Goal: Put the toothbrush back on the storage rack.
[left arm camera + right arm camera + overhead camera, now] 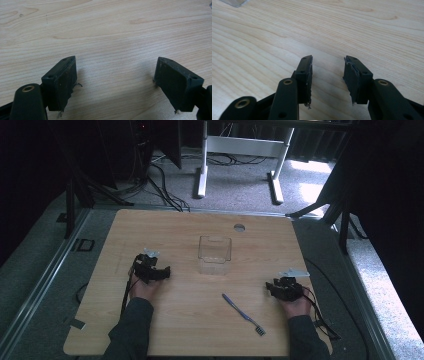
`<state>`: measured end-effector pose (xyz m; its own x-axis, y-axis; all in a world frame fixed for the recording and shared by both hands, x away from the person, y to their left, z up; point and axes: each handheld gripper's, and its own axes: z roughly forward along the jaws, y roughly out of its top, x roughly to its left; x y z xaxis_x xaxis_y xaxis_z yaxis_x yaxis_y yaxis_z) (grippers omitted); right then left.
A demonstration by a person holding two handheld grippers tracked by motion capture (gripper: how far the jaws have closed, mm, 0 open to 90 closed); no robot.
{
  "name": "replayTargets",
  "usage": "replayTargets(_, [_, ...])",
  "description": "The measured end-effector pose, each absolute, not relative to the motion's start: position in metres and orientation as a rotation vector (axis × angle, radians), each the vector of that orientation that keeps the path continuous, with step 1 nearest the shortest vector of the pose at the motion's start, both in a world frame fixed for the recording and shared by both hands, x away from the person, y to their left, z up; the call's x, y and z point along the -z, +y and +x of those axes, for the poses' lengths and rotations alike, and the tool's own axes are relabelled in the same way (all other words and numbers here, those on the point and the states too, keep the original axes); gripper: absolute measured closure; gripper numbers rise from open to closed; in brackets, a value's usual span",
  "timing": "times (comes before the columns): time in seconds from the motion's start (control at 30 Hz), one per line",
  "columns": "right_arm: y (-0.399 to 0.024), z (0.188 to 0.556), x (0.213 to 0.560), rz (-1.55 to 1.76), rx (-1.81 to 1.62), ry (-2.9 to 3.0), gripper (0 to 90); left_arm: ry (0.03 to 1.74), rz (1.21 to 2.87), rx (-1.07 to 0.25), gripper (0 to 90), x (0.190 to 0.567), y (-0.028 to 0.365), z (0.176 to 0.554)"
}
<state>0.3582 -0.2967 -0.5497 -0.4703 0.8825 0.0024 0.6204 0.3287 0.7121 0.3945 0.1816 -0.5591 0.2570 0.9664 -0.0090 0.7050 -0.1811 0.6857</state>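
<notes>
A clear plastic box (215, 254) stands near the middle of the wooden table (180, 227). A blue toothbrush (243, 314) lies in front of it toward the right, bristle end nearest the front edge. My left gripper (152, 267) rests left of the box, held in a hand. In the left gripper view my left gripper (116, 82) is open wide over bare wood. My right gripper (285, 287) sits right of the toothbrush. In the right gripper view my right gripper (327, 80) stands open with a narrower gap and nothing between its jaws.
A round cable hole (239, 227) is at the table's far edge. Beyond the table stand a white desk frame (240, 150) and loose cables (165, 190) on grey carpet. A corner of the clear box (234, 2) peeks into the right gripper view at top left.
</notes>
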Motion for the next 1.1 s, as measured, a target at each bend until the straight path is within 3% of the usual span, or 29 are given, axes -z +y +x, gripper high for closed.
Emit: replayTargets(1.1, [-0.278,0.314,0.499,1.213,-0.921,2.326,65.5,1.476,1.940,-0.605,19.7,0.562,0.183,0.391])
